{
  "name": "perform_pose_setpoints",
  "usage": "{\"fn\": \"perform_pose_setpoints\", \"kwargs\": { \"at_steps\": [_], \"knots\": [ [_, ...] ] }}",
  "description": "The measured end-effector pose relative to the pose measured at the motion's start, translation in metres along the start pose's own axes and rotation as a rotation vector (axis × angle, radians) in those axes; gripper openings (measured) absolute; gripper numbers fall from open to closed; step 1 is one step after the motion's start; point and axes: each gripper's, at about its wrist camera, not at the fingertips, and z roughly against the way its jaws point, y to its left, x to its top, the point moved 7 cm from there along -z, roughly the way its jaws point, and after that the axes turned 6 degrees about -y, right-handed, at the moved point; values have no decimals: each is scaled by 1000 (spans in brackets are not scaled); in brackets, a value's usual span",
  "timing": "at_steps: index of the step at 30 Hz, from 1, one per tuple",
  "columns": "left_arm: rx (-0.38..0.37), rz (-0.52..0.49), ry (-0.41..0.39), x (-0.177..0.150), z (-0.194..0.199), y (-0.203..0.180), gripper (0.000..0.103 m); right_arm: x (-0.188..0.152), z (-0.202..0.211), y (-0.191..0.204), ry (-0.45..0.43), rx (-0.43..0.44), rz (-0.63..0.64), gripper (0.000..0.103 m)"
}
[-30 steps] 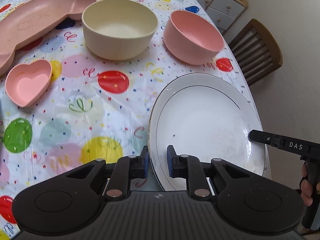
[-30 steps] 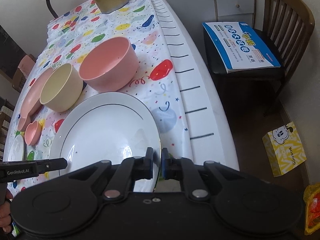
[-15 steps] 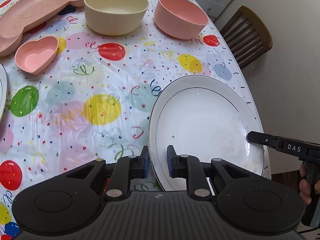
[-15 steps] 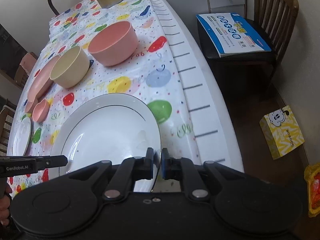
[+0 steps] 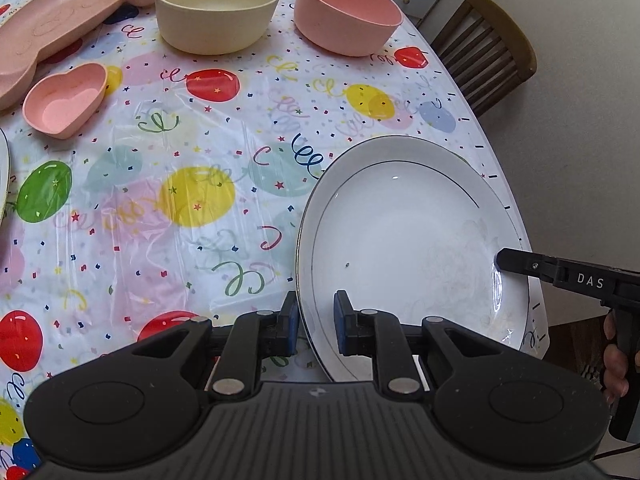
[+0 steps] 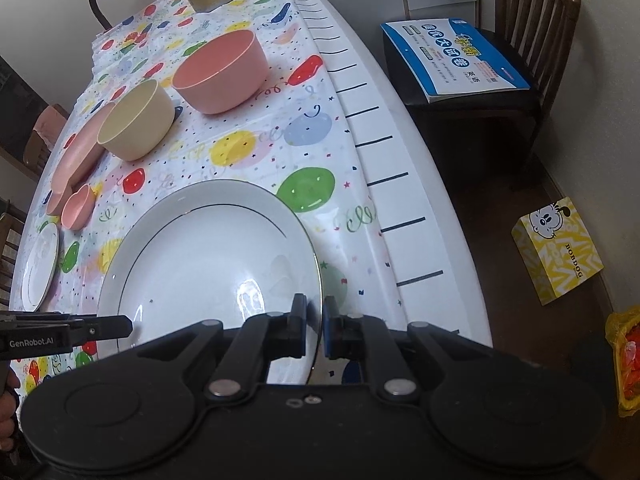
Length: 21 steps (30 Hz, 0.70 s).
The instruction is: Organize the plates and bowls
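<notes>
White big plate point(image 5: 408, 240) carried, both grippers' jaws clamped on rim: left gripper point(image 5: 316, 322), right gripper point(image 6: 314, 326). Bowls point(image 5: 218, 12), small plate point(image 6: 40, 266) unstacked; most sorting left, prob.

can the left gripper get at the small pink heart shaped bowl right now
Probably not yet. The left gripper is shut on the rim of the large white plate, which the right gripper also clamps. The small pink heart-shaped bowl sits unobstructed; release the plate first.
</notes>
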Motion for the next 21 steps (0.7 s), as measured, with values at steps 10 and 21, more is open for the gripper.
{"fn": "perform_pose_setpoints", "kwargs": {
  "at_steps": [10,21],
  "knots": [
    [34,-1,-8,4,3,4,17,0,2,5,-7,-26,41,13],
    [52,-15,-65,10,23,3,18,11,17,17,-43,-28,105,21]
  ]
}}
